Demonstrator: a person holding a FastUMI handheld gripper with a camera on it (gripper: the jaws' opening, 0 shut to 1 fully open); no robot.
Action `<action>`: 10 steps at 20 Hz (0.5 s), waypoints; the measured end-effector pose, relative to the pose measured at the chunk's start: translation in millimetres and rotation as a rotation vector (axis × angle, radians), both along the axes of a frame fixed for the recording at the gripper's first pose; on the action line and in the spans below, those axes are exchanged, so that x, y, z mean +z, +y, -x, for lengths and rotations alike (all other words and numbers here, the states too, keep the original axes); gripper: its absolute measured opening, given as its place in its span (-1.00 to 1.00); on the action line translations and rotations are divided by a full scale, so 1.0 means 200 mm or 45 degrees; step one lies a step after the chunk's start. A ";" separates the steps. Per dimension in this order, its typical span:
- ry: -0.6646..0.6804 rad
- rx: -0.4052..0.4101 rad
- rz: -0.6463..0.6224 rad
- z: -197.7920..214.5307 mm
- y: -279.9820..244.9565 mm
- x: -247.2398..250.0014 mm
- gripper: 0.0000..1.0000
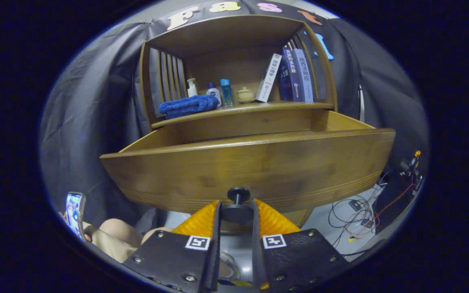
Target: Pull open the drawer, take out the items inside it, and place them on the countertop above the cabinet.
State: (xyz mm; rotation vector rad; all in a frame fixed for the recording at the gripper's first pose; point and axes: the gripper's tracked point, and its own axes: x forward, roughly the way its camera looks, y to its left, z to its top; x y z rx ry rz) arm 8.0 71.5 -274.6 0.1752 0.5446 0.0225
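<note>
Gripper view: I'm pinching the drawer knob (237, 203) with both fingers (204, 221), pulling the drawer (250, 169) straight toward me, keeping level.

Beyond the fingers: three books (291, 75), three bottles (213, 92), one blue towel (187, 106), one small lidded jar (245, 94), one drawer (250, 167).

Drawer (255, 162) & cabinet (234, 36): warm brown wood w/ grooved lines low on drawer front. Knob (237, 194) black. Towel (189, 105) blue. Bottle (226, 92) light blue. Books (297, 75): one white, others dk blue/grey. Small jar (245, 95) cream.
</note>
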 end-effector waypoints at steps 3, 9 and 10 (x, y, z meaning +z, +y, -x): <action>0.011 0.004 0.008 0.06 0.00 0.00 -0.35; 0.015 0.002 0.007 0.06 0.01 0.00 -0.35; 0.015 0.003 0.009 0.06 0.01 0.00 -0.35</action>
